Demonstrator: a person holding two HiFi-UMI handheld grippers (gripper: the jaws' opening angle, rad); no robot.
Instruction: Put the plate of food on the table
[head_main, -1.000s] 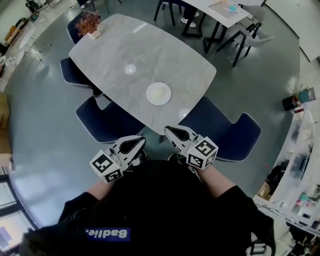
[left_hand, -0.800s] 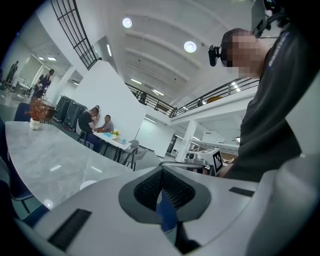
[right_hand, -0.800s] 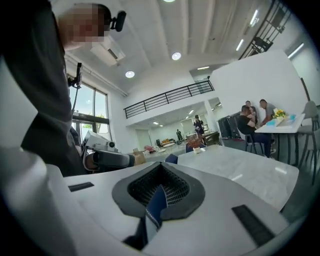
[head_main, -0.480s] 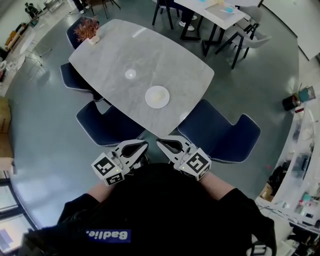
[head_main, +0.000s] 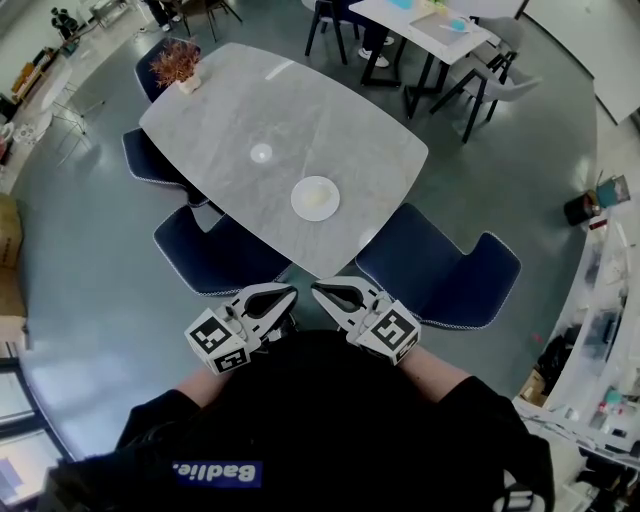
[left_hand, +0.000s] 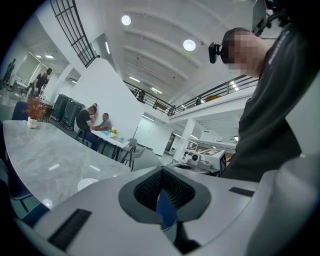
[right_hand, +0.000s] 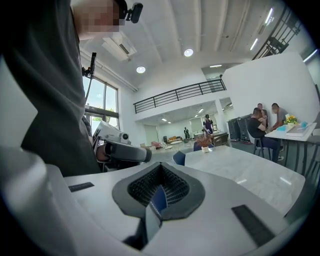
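A white plate (head_main: 315, 198) with a pale bit of food lies on the grey marble table (head_main: 300, 110), near its front edge. It also shows small at the left of the left gripper view as the plate (left_hand: 89, 183). Both grippers hang close to my chest, well short of the table and apart from the plate. My left gripper (head_main: 289, 291) is shut with nothing in it, and my right gripper (head_main: 317, 289) is shut and empty too. Their tips point at each other and almost meet. In each gripper view the jaws are closed together: left gripper (left_hand: 161, 171), right gripper (right_hand: 160, 166).
Blue chairs (head_main: 215, 250) (head_main: 440, 265) stand along the table's near side, between me and it. A potted plant (head_main: 175, 60) sits at the table's far end. A second table (head_main: 430, 20) with chairs stands behind, where people (right_hand: 260, 125) sit.
My right gripper has swung left until its tip nearly touches the left gripper's. The left gripper barely moved. The plate stays where it was on the table.
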